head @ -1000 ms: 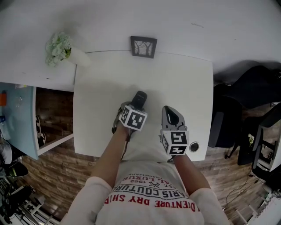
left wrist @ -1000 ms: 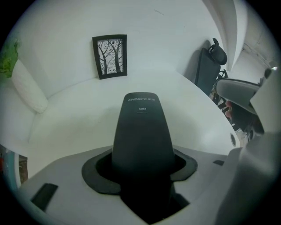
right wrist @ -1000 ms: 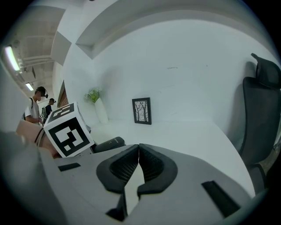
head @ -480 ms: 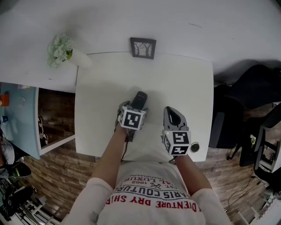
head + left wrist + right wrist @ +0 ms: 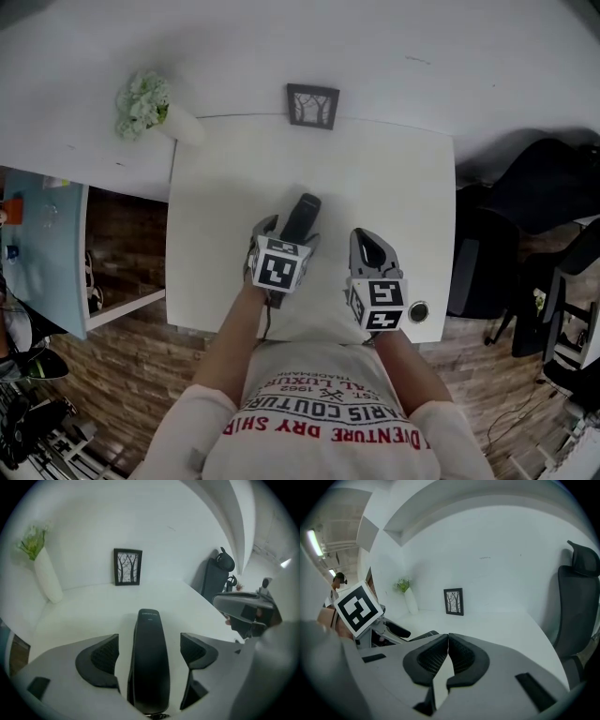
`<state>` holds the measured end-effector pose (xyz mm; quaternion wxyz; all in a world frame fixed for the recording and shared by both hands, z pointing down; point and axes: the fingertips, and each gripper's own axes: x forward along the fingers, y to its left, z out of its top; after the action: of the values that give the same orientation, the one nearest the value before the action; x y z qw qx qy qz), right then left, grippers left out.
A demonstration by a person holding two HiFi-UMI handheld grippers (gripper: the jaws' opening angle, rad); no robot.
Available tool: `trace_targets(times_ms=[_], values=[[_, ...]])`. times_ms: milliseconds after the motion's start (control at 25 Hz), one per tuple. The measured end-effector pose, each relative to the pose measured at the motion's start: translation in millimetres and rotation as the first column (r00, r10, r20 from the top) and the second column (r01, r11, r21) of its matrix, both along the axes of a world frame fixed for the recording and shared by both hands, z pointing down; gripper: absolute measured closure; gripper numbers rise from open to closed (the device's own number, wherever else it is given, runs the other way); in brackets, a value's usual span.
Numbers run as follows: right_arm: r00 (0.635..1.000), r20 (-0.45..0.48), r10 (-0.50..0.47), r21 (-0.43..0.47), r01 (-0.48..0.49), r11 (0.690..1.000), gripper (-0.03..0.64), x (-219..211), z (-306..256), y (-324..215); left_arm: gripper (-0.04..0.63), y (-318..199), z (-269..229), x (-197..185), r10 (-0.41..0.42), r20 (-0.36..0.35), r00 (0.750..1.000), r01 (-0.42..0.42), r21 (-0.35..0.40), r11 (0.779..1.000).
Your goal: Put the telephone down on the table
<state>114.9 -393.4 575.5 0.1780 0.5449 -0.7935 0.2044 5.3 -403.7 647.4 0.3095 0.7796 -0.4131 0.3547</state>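
The black telephone handset (image 5: 302, 214) lies flat on the white table (image 5: 394, 178), pointing away from me. My left gripper (image 5: 284, 234) straddles its near end, and its jaws are opening. In the left gripper view the handset (image 5: 150, 667) rests between the two pads (image 5: 104, 654) with a clear gap on each side, so nothing presses on it. To the right of it my right gripper (image 5: 367, 246) hovers over the table's front part. Its jaws (image 5: 446, 641) are shut with nothing between them.
A small framed picture (image 5: 312, 104) stands at the table's far edge against the wall. A white vase with pale flowers (image 5: 150, 103) is at the far left corner. A round cable hole (image 5: 418, 311) sits near the front right corner. A black office chair (image 5: 553, 187) stands to the right.
The left jaws have spread apart from the handset, which now lies free on the table. The left gripper has drawn back slightly toward me. The right gripper has hardly moved.
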Motion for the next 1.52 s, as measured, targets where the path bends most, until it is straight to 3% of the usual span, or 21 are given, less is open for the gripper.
trace_targets(times_ms=[80,200,240,280,320,560,680,760,880,960,1080,1160,1360,1520], values=[[1.000,-0.007,-0.007,0.007,0.007,1.000,0.592,-2,-2,3,0.184,-2,-13,-1,0.029,0.029,0.999,-0.032,0.093,0.995],[1.000,-0.011,-0.008,0.023,0.008,1.000,0.592,-6,-15,14,0.195,3,-51,-4,0.063,0.076,0.995,-0.080,0.245,0.966],[1.000,-0.001,-0.003,0.025,0.003,1.000,0.592,-8,-20,18,0.269,3,-64,-9,0.040,0.093,0.995,-0.066,0.295,0.953],[1.000,0.013,0.003,0.026,-0.003,1.000,0.592,-10,-25,20,0.451,3,-75,-15,0.000,0.100,0.995,-0.034,0.337,0.941],[1.000,0.026,0.007,0.030,-0.008,1.000,0.592,-12,-30,22,0.550,2,-82,-21,-0.037,0.094,0.995,0.000,0.363,0.932],[1.000,0.013,-0.015,0.103,0.013,0.995,0.592,-23,-60,32,0.572,17,-111,-24,-0.062,-0.044,0.997,0.075,0.402,0.913],[1.000,0.014,-0.023,0.146,0.021,0.989,0.592,-27,-80,39,0.572,26,-144,-18,-0.047,-0.148,0.988,0.111,0.461,0.881],[0.999,0.016,-0.033,0.192,0.029,0.981,0.592,-31,-98,43,0.572,29,-175,-17,-0.022,-0.202,0.979,0.130,0.539,0.832],[0.999,0.004,-0.051,0.291,0.048,0.956,0.592,-36,-130,46,0.572,35,-225,-13,0.054,-0.225,0.973,0.120,0.689,0.715],[0.998,-0.009,-0.062,0.353,0.061,0.934,0.592,-37,-150,46,0.572,38,-249,-12,0.083,-0.213,0.973,0.109,0.753,0.649],[0.998,-0.002,-0.061,0.404,0.057,0.913,0.592,-36,-174,50,0.572,43,-277,-15,0.091,-0.277,0.957,0.171,0.787,0.593],[0.998,0.004,-0.061,0.425,0.053,0.904,0.592,-37,-184,55,0.572,49,-286,-16,0.105,-0.295,0.950,0.180,0.789,0.587],[0.999,-0.005,-0.049,0.497,0.045,0.866,0.592,-37,-201,63,0.572,61,-297,-13,0.162,-0.247,0.955,0.114,0.814,0.570],[0.997,-0.010,-0.076,0.521,0.070,0.850,0.592,-44,-209,67,0.572,64,-298,-12,0.151,-0.232,0.961,0.104,0.808,0.581]])
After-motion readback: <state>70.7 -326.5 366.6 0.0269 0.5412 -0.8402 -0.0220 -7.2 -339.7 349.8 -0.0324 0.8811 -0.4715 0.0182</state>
